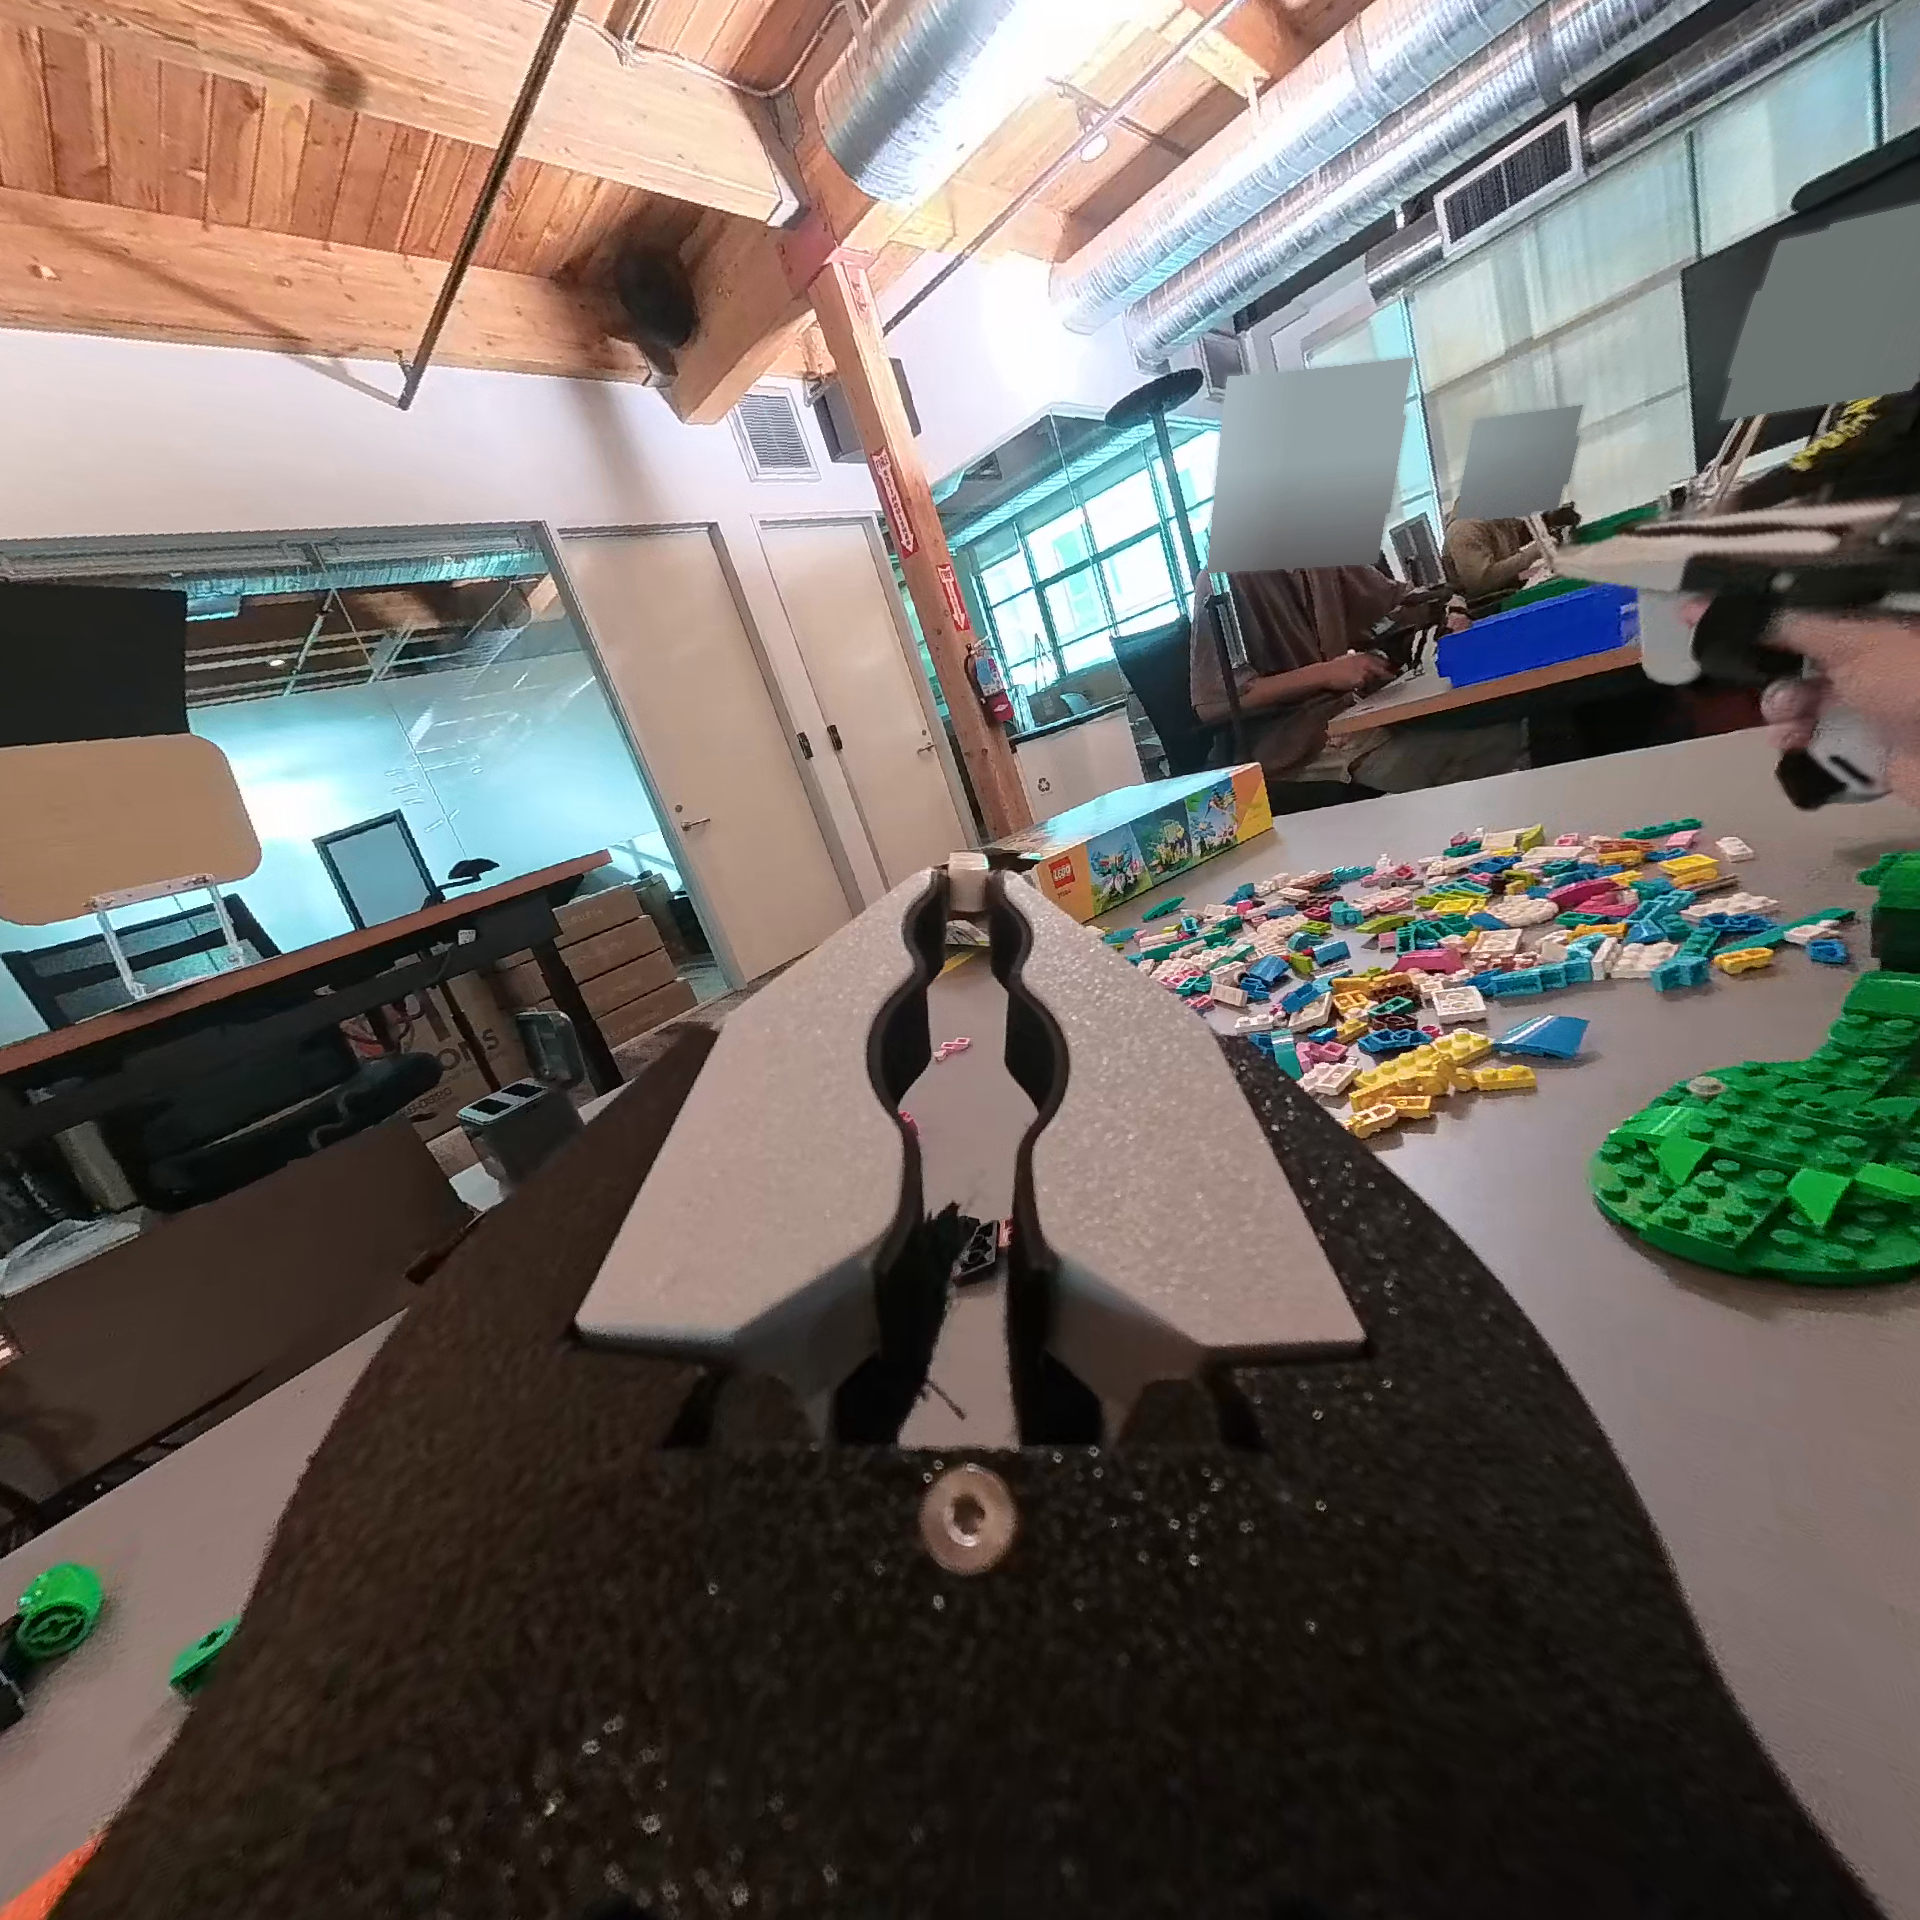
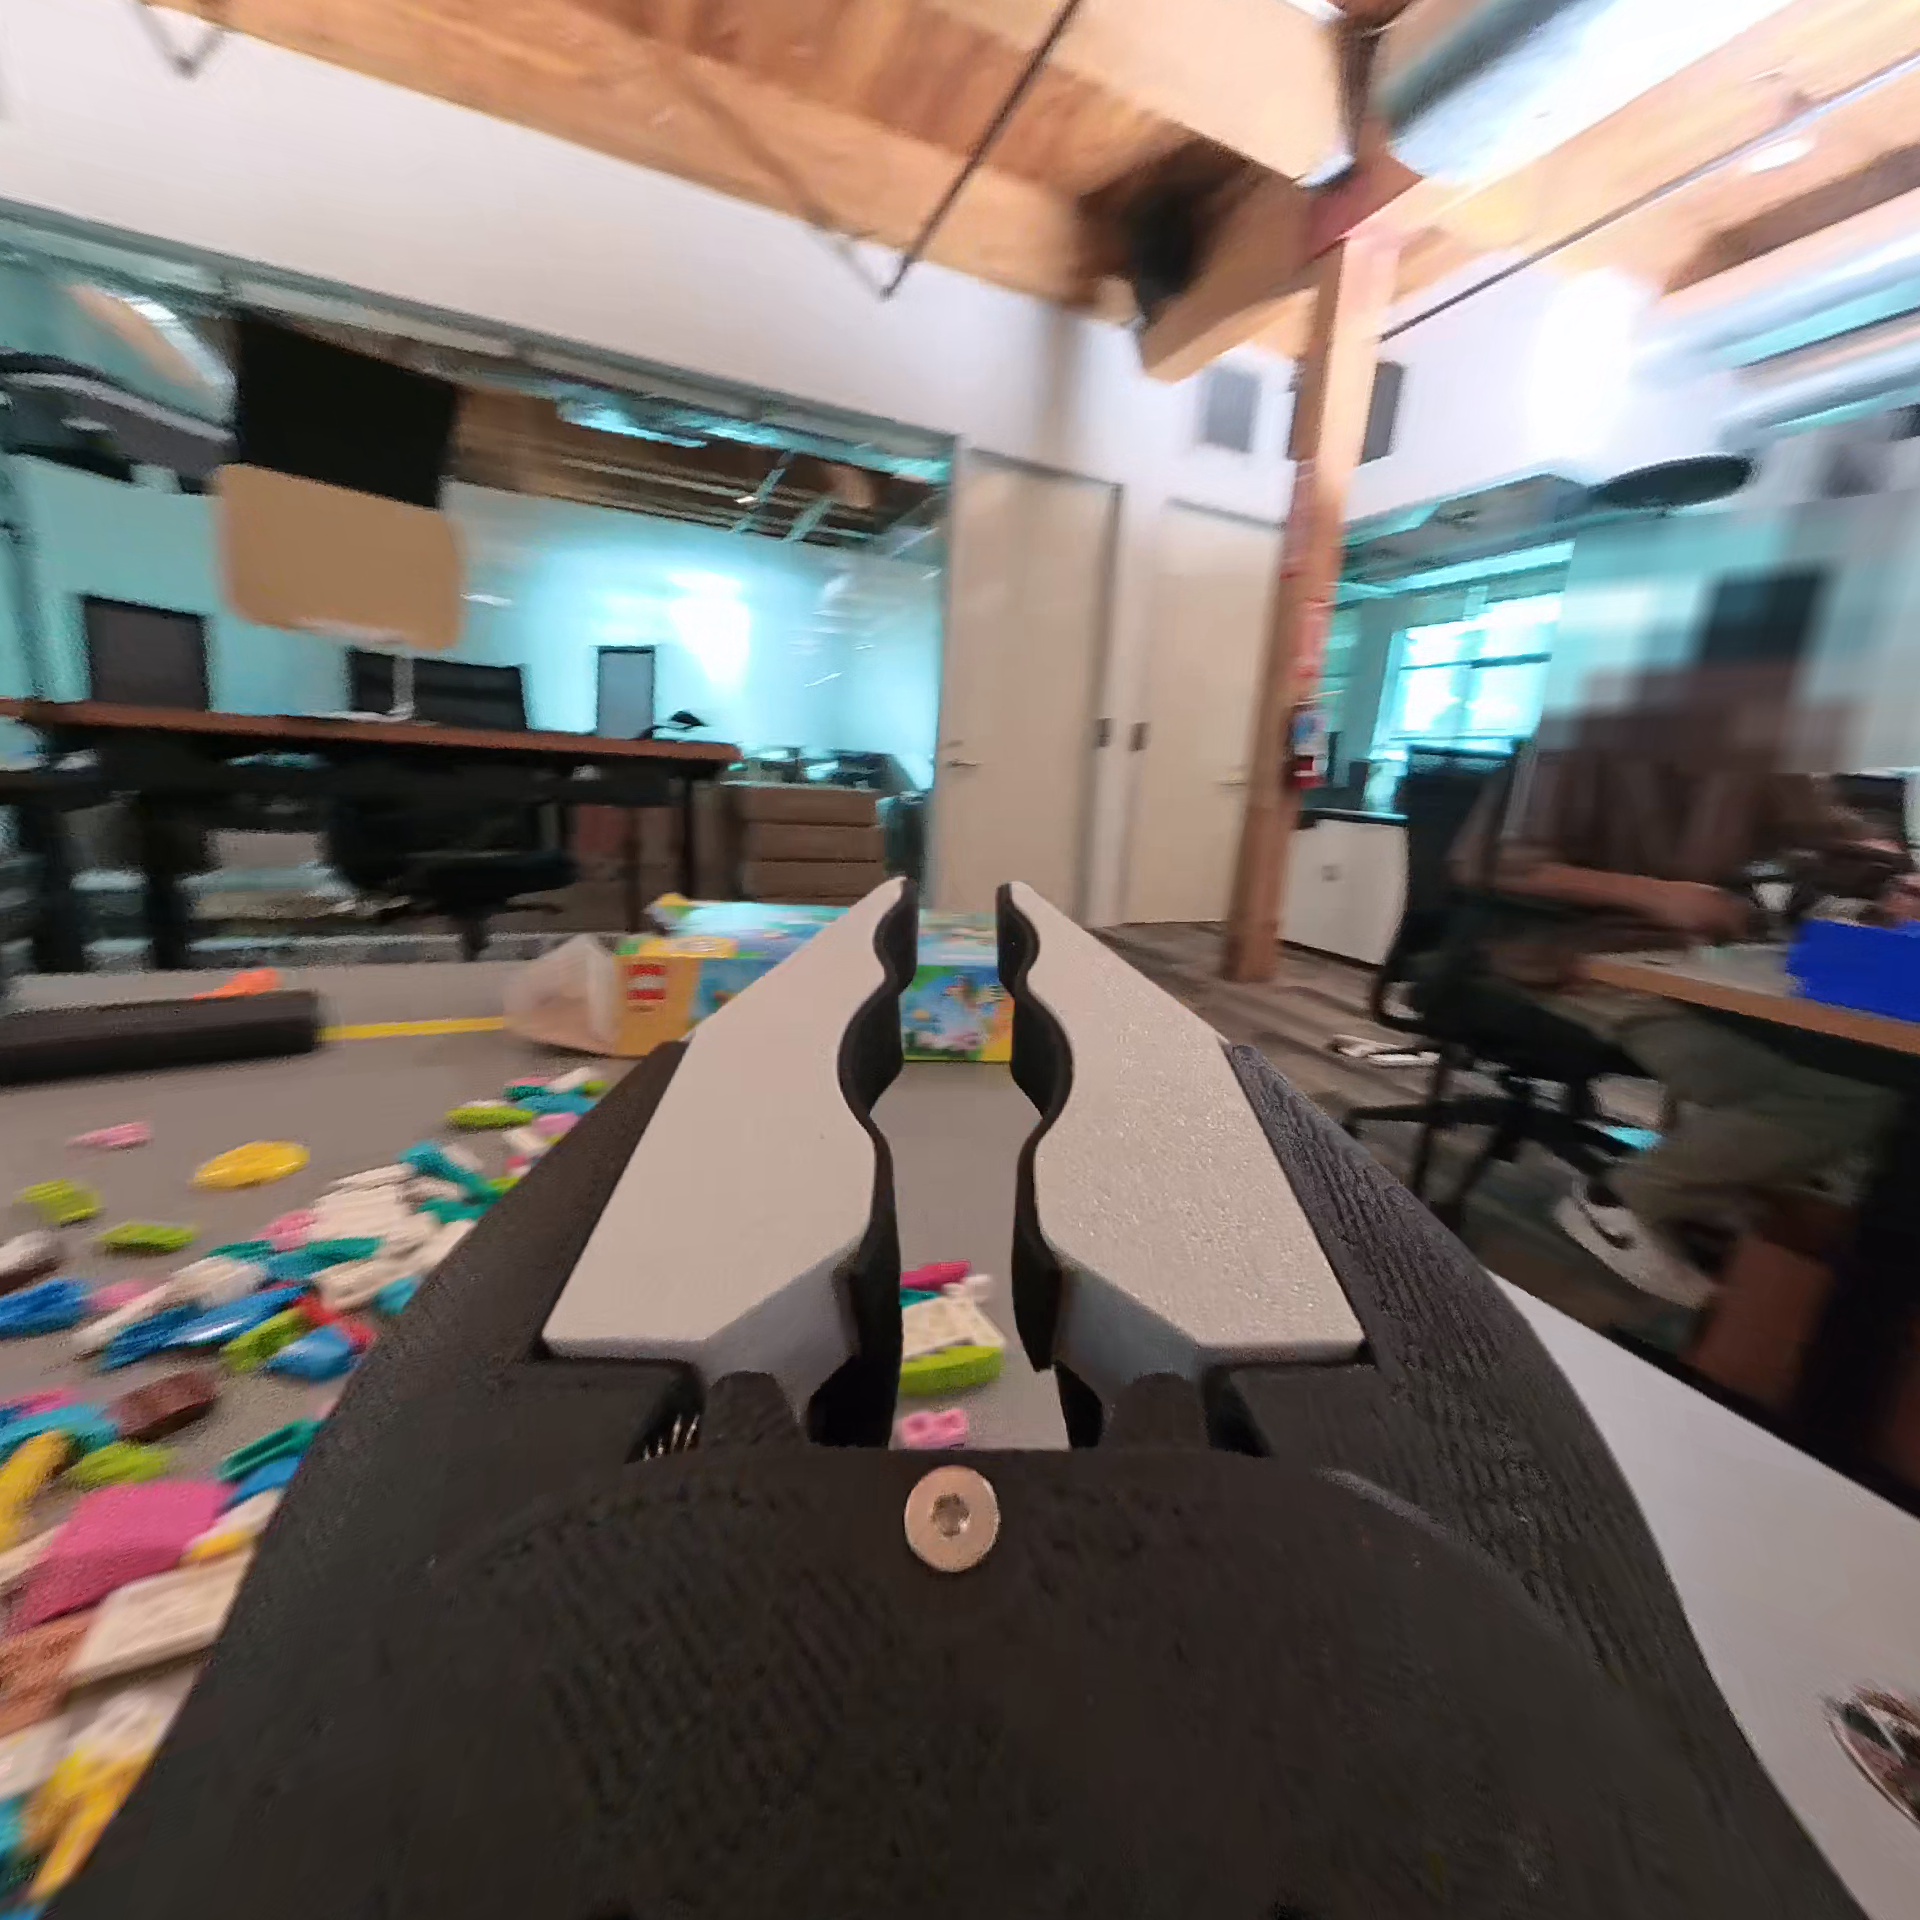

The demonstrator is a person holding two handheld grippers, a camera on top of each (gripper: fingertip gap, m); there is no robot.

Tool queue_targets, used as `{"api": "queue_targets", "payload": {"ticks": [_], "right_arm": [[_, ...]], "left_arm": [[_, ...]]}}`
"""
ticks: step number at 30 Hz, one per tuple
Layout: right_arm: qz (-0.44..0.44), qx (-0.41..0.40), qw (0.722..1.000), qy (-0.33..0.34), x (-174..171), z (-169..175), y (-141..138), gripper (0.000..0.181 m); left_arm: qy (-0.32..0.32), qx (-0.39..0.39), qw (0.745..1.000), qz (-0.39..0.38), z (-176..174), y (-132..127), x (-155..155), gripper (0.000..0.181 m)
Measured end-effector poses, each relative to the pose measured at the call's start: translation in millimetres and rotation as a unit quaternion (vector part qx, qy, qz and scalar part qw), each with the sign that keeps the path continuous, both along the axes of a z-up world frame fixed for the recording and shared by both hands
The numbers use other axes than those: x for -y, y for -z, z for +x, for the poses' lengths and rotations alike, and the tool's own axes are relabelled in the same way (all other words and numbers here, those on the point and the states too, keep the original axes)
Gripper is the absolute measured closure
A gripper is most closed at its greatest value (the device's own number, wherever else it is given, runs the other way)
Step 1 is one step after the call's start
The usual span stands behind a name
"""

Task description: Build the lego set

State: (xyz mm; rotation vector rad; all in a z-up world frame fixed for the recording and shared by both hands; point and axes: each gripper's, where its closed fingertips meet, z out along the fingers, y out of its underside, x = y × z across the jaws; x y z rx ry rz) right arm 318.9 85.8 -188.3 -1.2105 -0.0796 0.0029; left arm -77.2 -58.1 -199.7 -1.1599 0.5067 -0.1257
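Grey table [image 1: 1558, 1455]; left gripper [image 1: 968, 878] pinching white brick [image 1: 966, 871], right gripper [image 2: 956, 920] empty, slightly apart.

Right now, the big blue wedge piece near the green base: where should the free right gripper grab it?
Take the blue wedge across its two straight sides, coming from above. It lies flat on the table apart from the pile, and its sloped top would likely slip. The right gripper is open, empty.

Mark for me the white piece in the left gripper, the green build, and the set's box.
white piece [image 1: 967, 871], left wrist view, its top face between the fingertips.
green build [image 1: 1766, 1164], left wrist view, its round studded base.
box [image 1: 1153, 844], left wrist view, its long printed side.
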Motion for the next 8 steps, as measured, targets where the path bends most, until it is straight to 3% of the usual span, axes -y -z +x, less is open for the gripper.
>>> {"api": "queue_targets", "payload": {"ticks": [3, 8], "right_arm": [[0.015, -0.022, 0.999, 0.019, 1.5, 14.9, -4.6, 0.169], [0.011, -0.005, 1.0, 0.014, 0.3, 6.7, 2.4, 0.172]], "left_arm": [[0.001, 0.002, 1.0, -0.004, -0.4, 0.8, -0.8, 0.176], [0.003, 0.004, 1.0, -0.007, -0.2, 1.9, -1.8, 0.176]]}}
